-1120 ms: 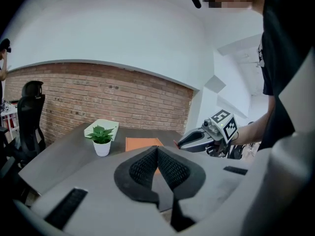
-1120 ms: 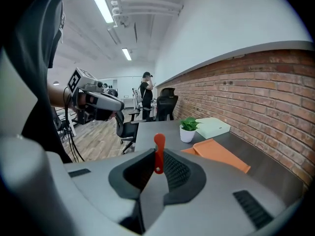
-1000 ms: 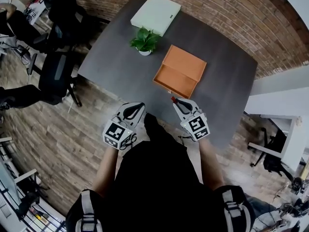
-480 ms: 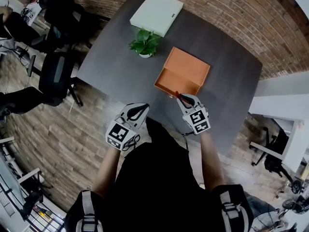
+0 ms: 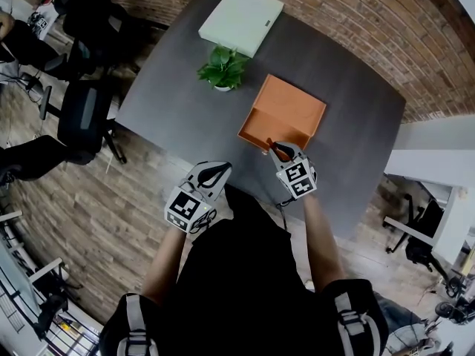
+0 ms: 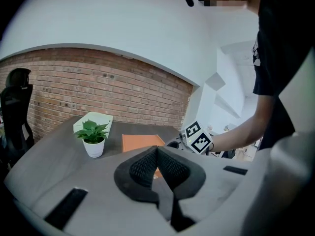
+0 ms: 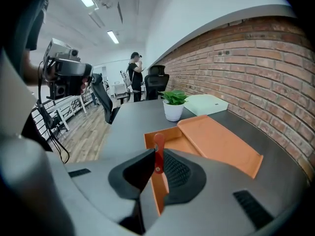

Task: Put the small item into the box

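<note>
Since a second ago my right gripper [image 5: 277, 149] has gone forward and down from the tabletop's near edge to the orange box [image 5: 285, 111], while my left gripper [image 5: 214, 168] has only drifted a little and sits back at that near edge, well left of the box.

My right jaws are pinching the small red item [image 7: 158, 150], a thin flat piece that stands upright between the pads and pokes out above the jaw tips. In the head view the item [image 5: 272, 146] hangs right at the box's near wall, and the right gripper view shows that orange wall running underneath my jaws, so the piece is at the rim rather than clearly inside. My left jaws are pressed together with nothing between them.

The box lies open: its shallow tray is on the near side and its lid is folded flat onto the tabletop [image 5: 169, 102] on the far side, so the tray stands open from above. The tray walls look low.

Left of the box is a broad bare stretch of dark tabletop. The potted plant [image 5: 223, 67] stands off the box's far-left corner, apart from it, and the flat white box [image 5: 241, 19] lies beyond the plant near the far edge. Right of the orange box the tabletop stays bare out to its right edge, and a narrower bare strip runs between the box's near wall and the tabletop's near edge.

Off the left edge, over the wooden floor [image 5: 96, 206], stand black office chairs [image 5: 83, 116].
</note>
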